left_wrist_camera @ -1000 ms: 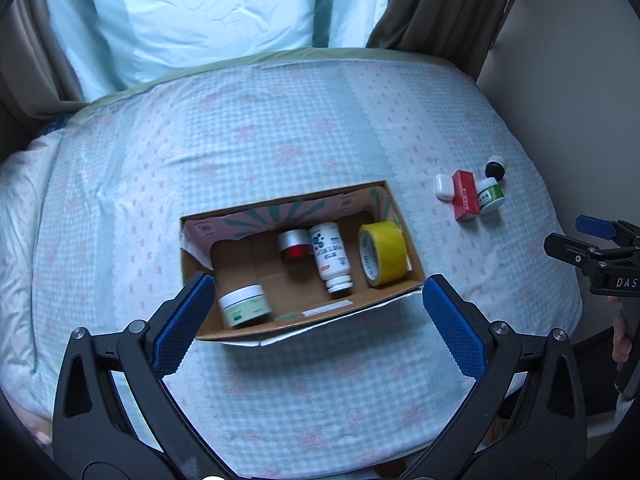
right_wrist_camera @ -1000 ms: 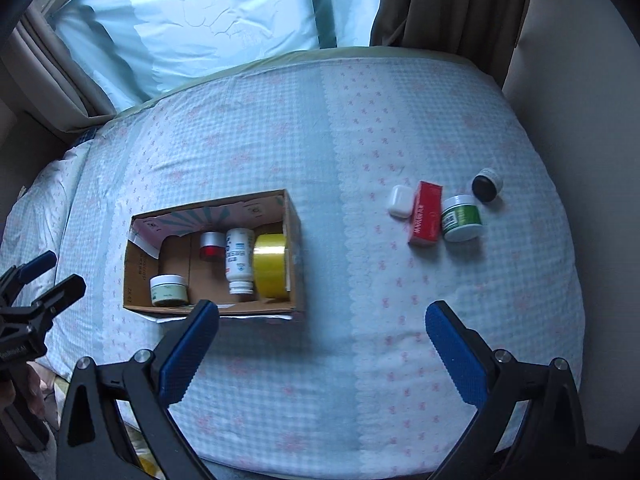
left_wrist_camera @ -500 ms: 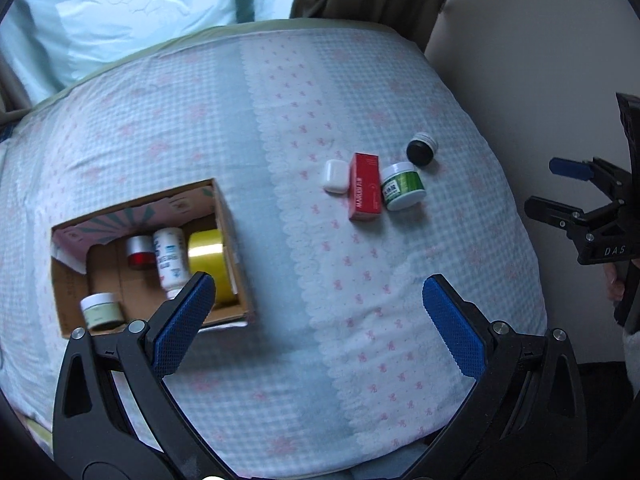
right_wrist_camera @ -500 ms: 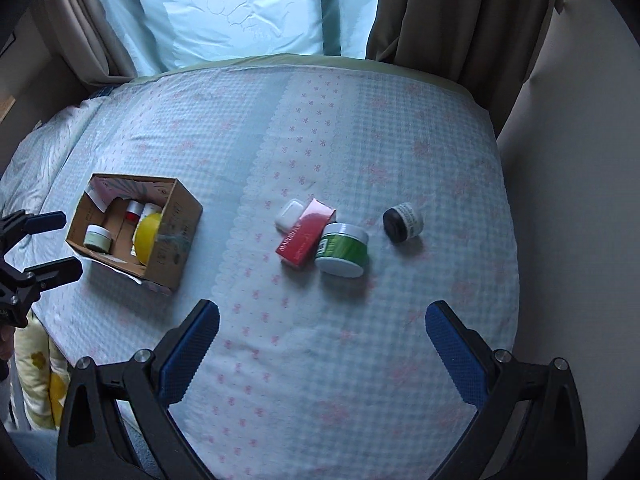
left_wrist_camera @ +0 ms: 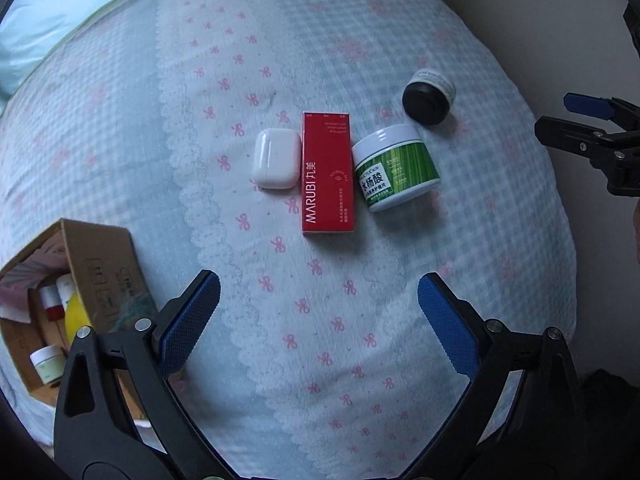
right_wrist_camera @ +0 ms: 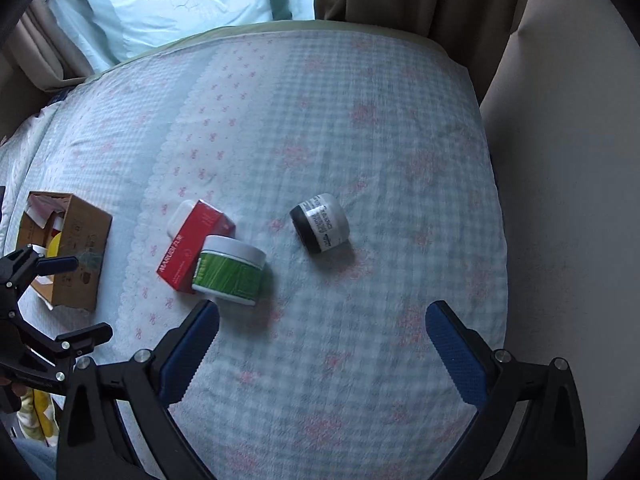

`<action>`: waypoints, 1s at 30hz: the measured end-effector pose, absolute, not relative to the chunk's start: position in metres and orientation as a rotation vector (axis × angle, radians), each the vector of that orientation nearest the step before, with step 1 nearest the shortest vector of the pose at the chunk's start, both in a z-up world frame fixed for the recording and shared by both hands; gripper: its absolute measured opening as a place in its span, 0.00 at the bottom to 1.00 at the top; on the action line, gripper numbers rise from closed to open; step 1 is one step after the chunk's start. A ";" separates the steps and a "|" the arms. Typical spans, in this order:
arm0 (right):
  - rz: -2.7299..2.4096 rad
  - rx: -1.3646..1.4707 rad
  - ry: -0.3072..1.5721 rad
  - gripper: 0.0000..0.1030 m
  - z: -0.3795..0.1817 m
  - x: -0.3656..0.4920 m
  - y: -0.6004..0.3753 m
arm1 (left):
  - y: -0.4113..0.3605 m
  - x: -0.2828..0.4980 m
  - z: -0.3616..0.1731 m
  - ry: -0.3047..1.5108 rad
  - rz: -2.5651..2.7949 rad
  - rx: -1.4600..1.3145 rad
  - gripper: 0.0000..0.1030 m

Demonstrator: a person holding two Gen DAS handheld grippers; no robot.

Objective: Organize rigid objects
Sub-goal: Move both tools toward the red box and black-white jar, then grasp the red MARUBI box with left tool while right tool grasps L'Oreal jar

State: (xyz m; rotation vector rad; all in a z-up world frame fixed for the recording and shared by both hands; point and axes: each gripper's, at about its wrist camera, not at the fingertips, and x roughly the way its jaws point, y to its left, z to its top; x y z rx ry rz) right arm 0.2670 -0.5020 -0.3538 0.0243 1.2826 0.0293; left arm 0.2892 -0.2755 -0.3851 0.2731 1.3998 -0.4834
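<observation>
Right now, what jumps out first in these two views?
The red MARUBI box lying flat mid-bed, with a white earbud case touching its left side and a green-labelled jar at its right. A small black-lidded jar lies on its side beyond them, apart. At far left, the open cardboard box already holds several items; both grippers, left gripper and right gripper, hover open.

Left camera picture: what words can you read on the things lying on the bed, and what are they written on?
"MARUBI", then two Chinese characters that look like 丸美: red box.
"水杨酸": green-label jar; its smaller lines are too small to read.
Black-lidded jar: label too small here, blurred in the right camera.
Cardboard box: faint side printing, unreadable.
White case: no text.
</observation>
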 end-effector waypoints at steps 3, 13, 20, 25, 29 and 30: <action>0.018 0.031 1.316 1.00 -0.379 0.284 -0.506 | -0.282 0.303 -0.407 1.429 -0.467 0.301 0.96; 0.047 -0.019 1.372 1.00 -0.430 0.329 -0.504 | -0.296 0.334 -0.457 1.489 -0.454 0.323 0.89; 0.069 -0.093 1.406 0.94 -0.451 0.344 -0.495 | -0.306 0.338 -0.474 1.524 -0.461 0.353 0.71; 0.094 -0.139 1.430 0.85 -0.459 0.353 -0.488 | -0.314 0.350 -0.480 1.533 -0.452 0.349 0.68; 0.116 -0.147 1.482 0.70 -0.473 0.361 -0.485 | -0.323 0.357 -0.482 1.547 -0.458 0.364 0.54; 0.121 -0.150 1.486 0.69 -0.475 0.362 -0.485 | -0.325 0.357 -0.483 1.552 -0.463 0.369 0.51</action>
